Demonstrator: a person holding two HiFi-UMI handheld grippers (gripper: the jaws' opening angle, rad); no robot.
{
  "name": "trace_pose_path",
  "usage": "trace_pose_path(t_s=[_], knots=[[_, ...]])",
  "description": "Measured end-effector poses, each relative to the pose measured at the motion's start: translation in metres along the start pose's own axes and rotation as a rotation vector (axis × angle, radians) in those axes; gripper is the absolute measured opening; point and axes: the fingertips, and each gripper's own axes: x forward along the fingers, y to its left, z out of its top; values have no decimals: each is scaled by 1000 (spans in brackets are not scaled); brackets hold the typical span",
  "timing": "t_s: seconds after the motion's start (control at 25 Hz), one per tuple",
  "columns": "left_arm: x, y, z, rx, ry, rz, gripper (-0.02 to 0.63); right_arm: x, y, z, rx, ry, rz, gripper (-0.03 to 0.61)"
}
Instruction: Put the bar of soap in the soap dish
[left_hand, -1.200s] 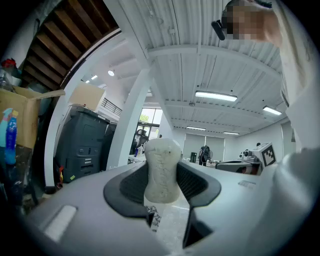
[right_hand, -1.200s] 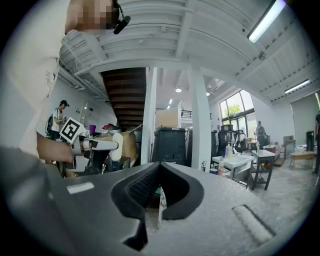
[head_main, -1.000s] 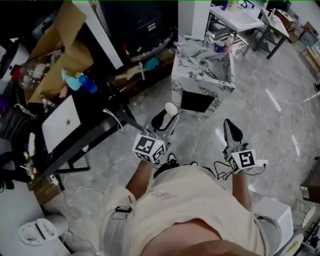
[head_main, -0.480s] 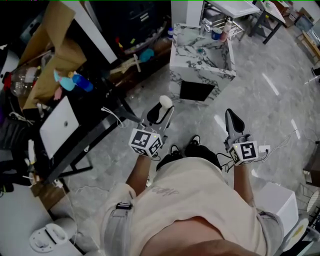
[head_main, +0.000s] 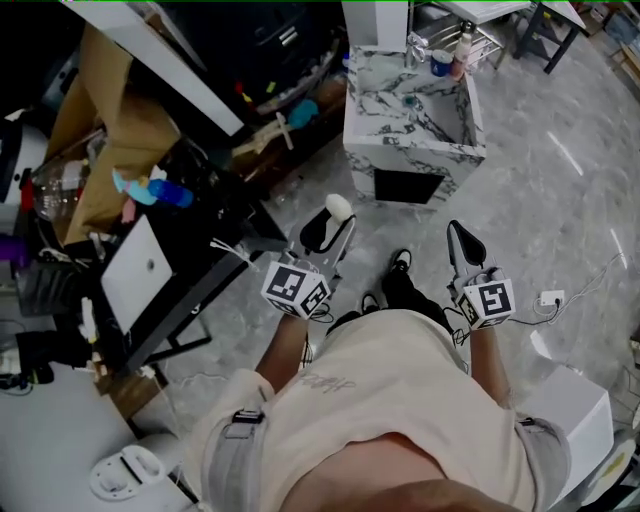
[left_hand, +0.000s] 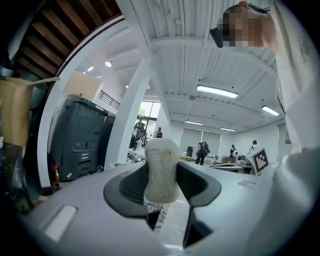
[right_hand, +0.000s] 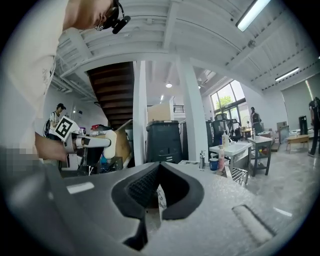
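A cream-white bar of soap (head_main: 339, 208) stands upright, pinched between the jaws of my left gripper (head_main: 328, 228), which is held at waist height over the floor. In the left gripper view the soap (left_hand: 161, 170) fills the gap of the left gripper (left_hand: 162, 175). My right gripper (head_main: 461, 243) is level with it to the right, and its jaws (right_hand: 158, 192) are shut with nothing between them. Ahead stands a marble sink stand (head_main: 372, 135) with a small teal item (head_main: 405, 100) on top; I cannot tell whether it is the soap dish.
A bottle (head_main: 463, 44) and a blue cup (head_main: 441, 62) stand at the sink stand's far edge. To the left are a black desk (head_main: 190, 290) with a laptop (head_main: 145, 270) and a cardboard box (head_main: 120, 130). A white box (head_main: 570, 410) stands at the lower right.
The person has stepped forward, and a shoe now shows between the grippers. The sink stand looks slightly nearer. The soap stays gripped, and both grippers keep their pose.
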Motion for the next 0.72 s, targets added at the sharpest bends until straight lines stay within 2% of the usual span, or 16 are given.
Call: trace_pose_path(t_s=[0.2,0.36,0.52,0.72], knots=[[50,23,16,32,19,3,199,55,-34,13,-8,-54,60,0],[99,31,33,45,17,-17,199,84,-70,17,1,-85,64,0],[142,29,46,54,-10,-37,199,98,-102,5,28,-55,63,0],[171,30,44,10,-7,-49,199,115,-113,-14,61,5,94,0]])
